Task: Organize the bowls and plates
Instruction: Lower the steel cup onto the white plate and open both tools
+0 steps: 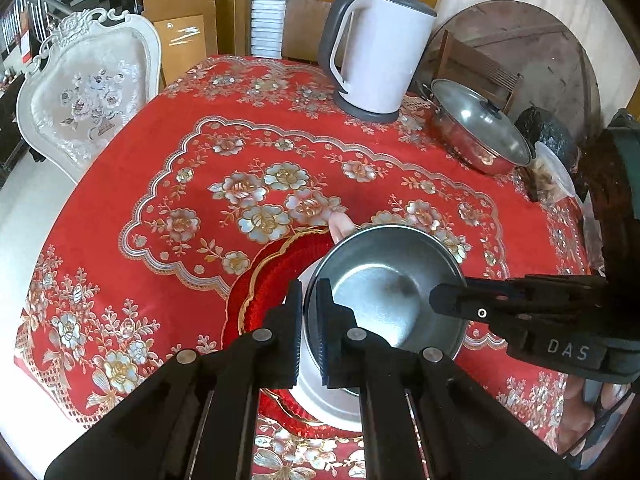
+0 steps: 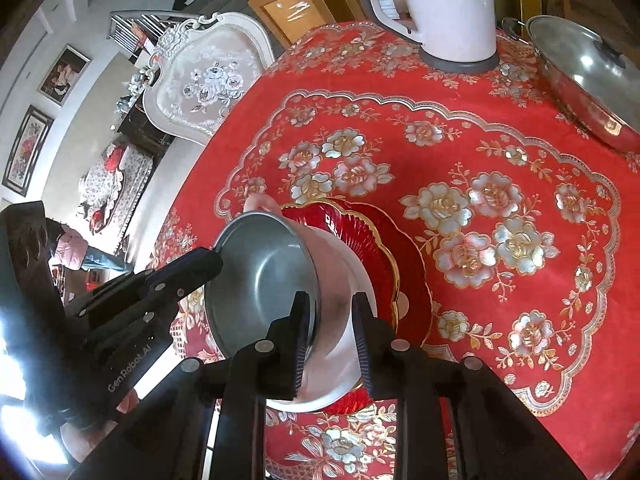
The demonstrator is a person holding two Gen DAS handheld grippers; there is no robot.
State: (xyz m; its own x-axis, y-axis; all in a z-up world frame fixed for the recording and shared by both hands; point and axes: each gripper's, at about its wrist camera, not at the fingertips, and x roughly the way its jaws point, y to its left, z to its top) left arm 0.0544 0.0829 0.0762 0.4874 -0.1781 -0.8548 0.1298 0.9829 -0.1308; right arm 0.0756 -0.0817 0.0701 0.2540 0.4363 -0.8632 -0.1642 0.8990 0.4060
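A bowl (image 1: 392, 288), steel inside and white outside, sits over a red plate (image 1: 272, 280) with a gold rim on the red floral tablecloth; I cannot tell whether its base rests on the plate. My left gripper (image 1: 309, 292) is shut on the bowl's near rim, one finger inside and one outside. My right gripper (image 1: 438, 300) reaches in from the right. In the right wrist view the right gripper (image 2: 331, 300) straddles the rim of the bowl (image 2: 260, 280) with its jaws apart, the outer finger off the wall. The left gripper (image 2: 214, 258) holds the opposite rim above the plate (image 2: 384, 248).
A white kettle (image 1: 376, 52) stands at the back of the table. A lidded steel pot (image 1: 476, 128) sits at the back right, beside a plastic bag (image 1: 556, 176). A small pink piece (image 1: 340, 226) shows behind the bowl. A white chair (image 1: 88, 92) stands beyond the left table edge.
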